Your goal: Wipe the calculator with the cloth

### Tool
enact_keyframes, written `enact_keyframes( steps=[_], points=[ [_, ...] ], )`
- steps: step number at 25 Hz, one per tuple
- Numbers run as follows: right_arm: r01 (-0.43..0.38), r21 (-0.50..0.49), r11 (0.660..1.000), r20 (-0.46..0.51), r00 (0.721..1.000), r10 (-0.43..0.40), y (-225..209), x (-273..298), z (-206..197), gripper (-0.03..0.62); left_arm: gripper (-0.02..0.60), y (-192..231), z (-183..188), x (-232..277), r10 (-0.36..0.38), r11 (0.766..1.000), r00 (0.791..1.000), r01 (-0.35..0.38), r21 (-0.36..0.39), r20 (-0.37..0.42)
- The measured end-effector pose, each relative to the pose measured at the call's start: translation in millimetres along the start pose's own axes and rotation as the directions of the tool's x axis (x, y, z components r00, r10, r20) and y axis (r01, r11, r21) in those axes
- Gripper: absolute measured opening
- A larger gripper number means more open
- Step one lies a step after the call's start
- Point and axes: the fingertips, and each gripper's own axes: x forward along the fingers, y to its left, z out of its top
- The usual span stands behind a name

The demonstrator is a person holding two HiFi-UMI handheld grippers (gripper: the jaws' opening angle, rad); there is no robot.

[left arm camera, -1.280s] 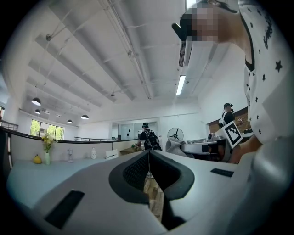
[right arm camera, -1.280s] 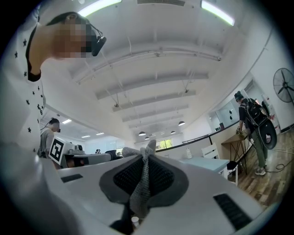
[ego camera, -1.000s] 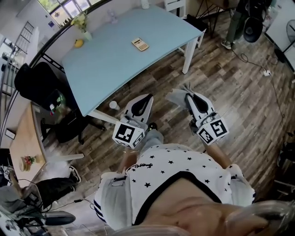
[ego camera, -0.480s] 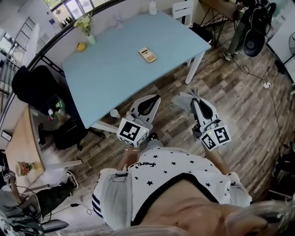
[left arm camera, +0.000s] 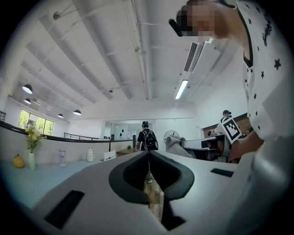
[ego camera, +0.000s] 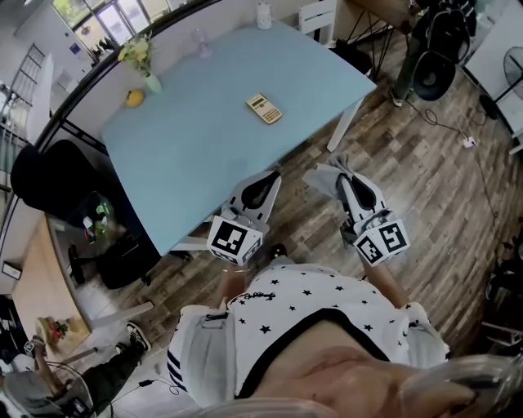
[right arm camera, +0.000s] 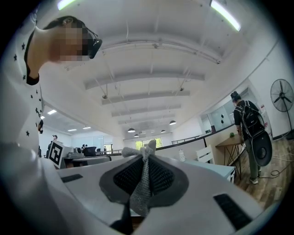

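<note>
**A:** Pale blue, smooth and matt: that is the table (ego camera: 204, 139) ahead of you, a broad rectangle on white legs. The calculator (ego camera: 265, 108) lies flat on its far right part. It is a small tan rectangle with a dark display strip and rows of keys. Any brand on it is too small to read.

**B:** Your right gripper (right arm camera: 146, 158) has its jaws clamped on the cloth (right arm camera: 143, 179), a grey knit with a fine mesh texture. The cloth is pinched between the ribbed black pads and bunches out past the tips. It is well apart from the calculator.

**A:** Your left gripper (left arm camera: 148, 153) has its jaws pressed together tip to tip, with nothing between them. The shells are white plastic, and the black lining forms a rounded hollow behind the tips.

**B:** The left cube (ego camera: 234, 239) and the right cube (ego camera: 381, 241) each show a black-and-white square marker, a block pattern with no letters. You hold both grippers over the wood-plank floor (ego camera: 441, 188), on the near side of the table. The left tips are close to its near edge.

**A:** On the table's far left stands a slim vase (ego camera: 145, 69) of yellow flowers, with a round yellow fruit (ego camera: 135, 98) just beside it. A white jar (ego camera: 264, 15) sits at the far edge. Your shirt (ego camera: 310, 302) is white with black stars, and the line of script on its chest is too small to read.
</note>
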Motion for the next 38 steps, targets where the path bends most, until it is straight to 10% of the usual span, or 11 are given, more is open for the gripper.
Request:
enact_keyframes(
  steps=[24, 38],
  points=[
    [-0.14, -0.012, 0.99, -0.006, 0.99, 0.14, 3, 125, -13, 0.032, 0.031, 102, -15, 3, 0.121, 0.992, 0.993, -0.12, -0.023, 0.0],
    [-0.416, 0.07, 0.907, -0.053, 0.906, 0.42, -40, 258, -29, 0.032, 0.031, 189, -25, 36, 0.44, 0.897, 0.897, -0.441, -0.026, -0.041]
  ],
)
